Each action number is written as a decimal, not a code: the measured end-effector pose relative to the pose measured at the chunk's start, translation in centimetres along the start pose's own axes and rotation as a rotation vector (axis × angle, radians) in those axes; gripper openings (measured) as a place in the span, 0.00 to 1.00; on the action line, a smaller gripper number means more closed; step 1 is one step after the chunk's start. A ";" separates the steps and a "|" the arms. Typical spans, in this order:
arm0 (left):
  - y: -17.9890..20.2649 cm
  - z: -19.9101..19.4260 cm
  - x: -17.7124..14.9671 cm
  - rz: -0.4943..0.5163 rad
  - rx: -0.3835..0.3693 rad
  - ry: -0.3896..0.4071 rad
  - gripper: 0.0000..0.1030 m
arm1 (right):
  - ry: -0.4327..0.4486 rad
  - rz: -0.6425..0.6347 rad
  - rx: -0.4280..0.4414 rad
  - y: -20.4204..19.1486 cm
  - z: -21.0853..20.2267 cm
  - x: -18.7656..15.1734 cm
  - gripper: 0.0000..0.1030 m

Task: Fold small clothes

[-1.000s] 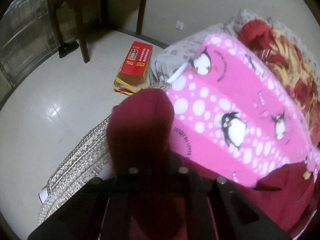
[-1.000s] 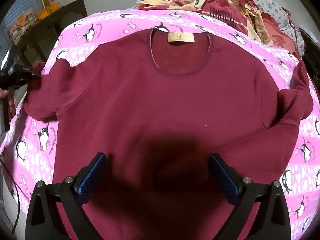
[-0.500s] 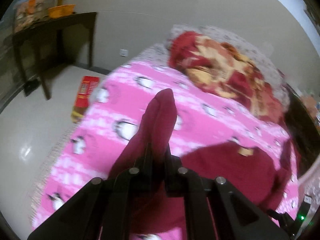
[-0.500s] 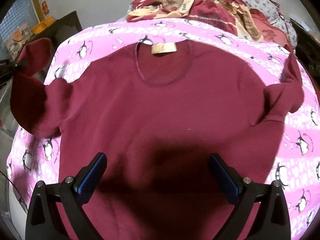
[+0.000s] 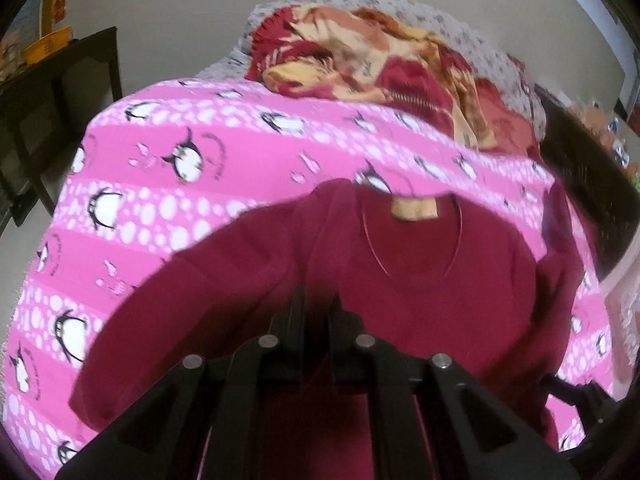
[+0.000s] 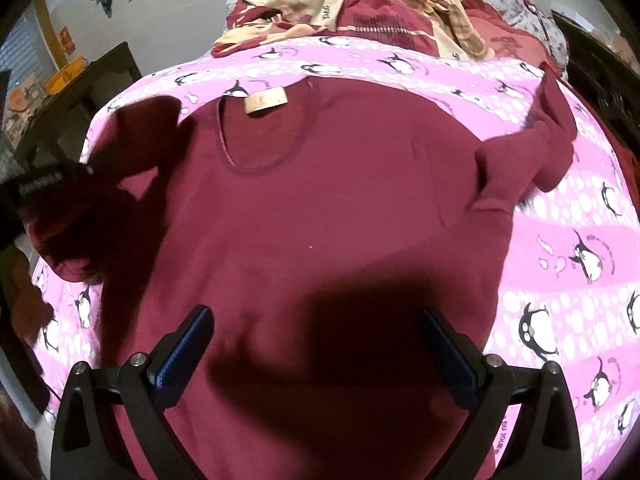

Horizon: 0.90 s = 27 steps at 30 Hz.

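My left gripper (image 5: pixel 318 300) is clamped tight on the cuff end of the maroon sweater's left sleeve (image 5: pixel 320 216) — the cloth runs up out of the closed jaws as a narrow ridge that reaches toward the collar. The sweater (image 6: pixel 328 208) lies front-up and mostly flat on a pink blanket (image 6: pixel 560 240) printed with penguins and white dots, its round neckline toward the far side of the bed and a tan label (image 6: pixel 266 100) showing just inside the back of the neck. From the right camera I can see that same sleeve lifted off the blanket and doubled in over the shoulder at the left edge of the picture, dark in shadow, with the black body of my left gripper beside it. My right gripper (image 6: pixel 316 352) hangs above the lower middle of the sweater with its jaws standing wide apart, the blue pads (image 6: pixel 184 344) bare and nothing between them; its shadow falls as a dark patch on the cloth directly below. The other sleeve (image 6: pixel 528 160) lies bunched and folded back on itself at the right side of the sweater, partly on the blanket. Beyond the pink blanket, at the head of the bed, a rumpled red and cream quilt (image 6: pixel 360 8) is heaped up. A dark wooden table (image 5: pixel 60 92) stands against the wall off to the left, and an orange basket (image 5: pixel 46 44) sits on it.
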State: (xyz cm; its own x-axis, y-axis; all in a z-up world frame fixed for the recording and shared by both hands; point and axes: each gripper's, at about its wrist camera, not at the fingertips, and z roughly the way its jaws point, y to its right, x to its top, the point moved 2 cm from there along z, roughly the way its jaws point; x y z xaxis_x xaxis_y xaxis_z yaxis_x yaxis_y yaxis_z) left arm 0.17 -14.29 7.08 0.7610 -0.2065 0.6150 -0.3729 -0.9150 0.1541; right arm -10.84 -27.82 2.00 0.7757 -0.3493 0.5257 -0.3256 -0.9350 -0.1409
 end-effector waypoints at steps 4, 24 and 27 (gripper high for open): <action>0.8 1.2 -1.1 0.010 0.003 -0.030 0.07 | -0.012 -0.001 -0.005 0.2 0.3 -0.3 1.00; -5.2 -2.7 0.7 0.109 0.071 -0.020 0.64 | 0.011 0.000 0.122 -1.7 0.6 1.0 1.00; -5.9 -1.4 0.6 0.125 0.060 -0.069 0.64 | 0.008 -0.001 0.201 -2.4 1.0 1.9 0.99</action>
State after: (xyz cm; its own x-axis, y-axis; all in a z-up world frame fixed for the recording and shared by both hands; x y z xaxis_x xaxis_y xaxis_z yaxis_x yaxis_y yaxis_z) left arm 2.08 -8.50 7.66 0.7463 -0.3415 0.5713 -0.4362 -0.8993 0.0323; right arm -8.05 -26.35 2.54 0.7713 -0.3489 0.5324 -0.2101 -0.9291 -0.3045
